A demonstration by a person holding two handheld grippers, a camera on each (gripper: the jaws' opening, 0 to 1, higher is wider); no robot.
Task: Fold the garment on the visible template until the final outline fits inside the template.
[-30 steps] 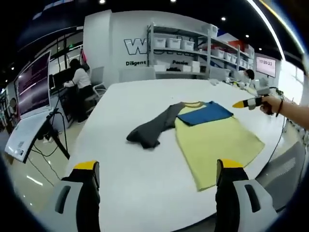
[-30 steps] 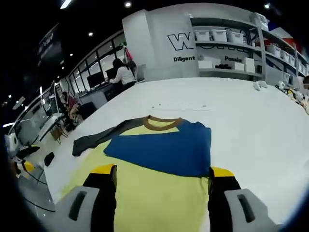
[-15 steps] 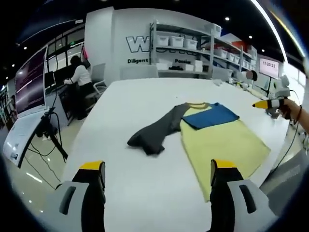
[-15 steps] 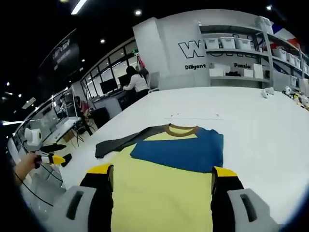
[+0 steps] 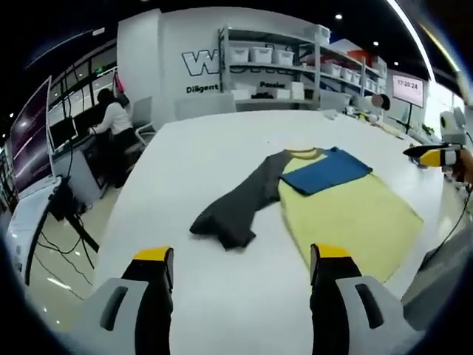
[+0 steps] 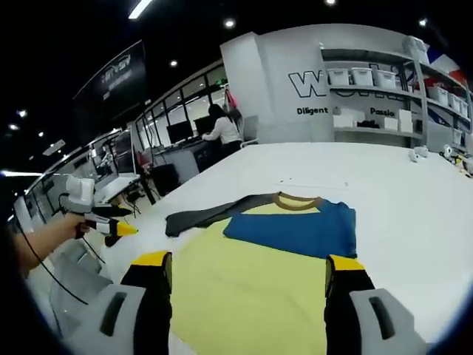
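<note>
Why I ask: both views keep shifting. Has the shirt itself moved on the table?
No. The shirt lies as before, collar just short of the faint table line; the camera shifted.

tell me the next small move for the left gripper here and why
Probably lower the left gripper onto the grey sleeve to fold it inward. That sleeve lies spread out on the white table beside the yellow body, while the blue sleeve is already folded across.

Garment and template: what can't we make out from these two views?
- Template: no outline discernible on the white table in either view; any marks are too faint.
- Shirt hem: cut off in the right gripper view, behind that gripper's own jaws.
- Grey sleeve cuff: bunched in the left gripper view, end hidden in its folds.
</note>
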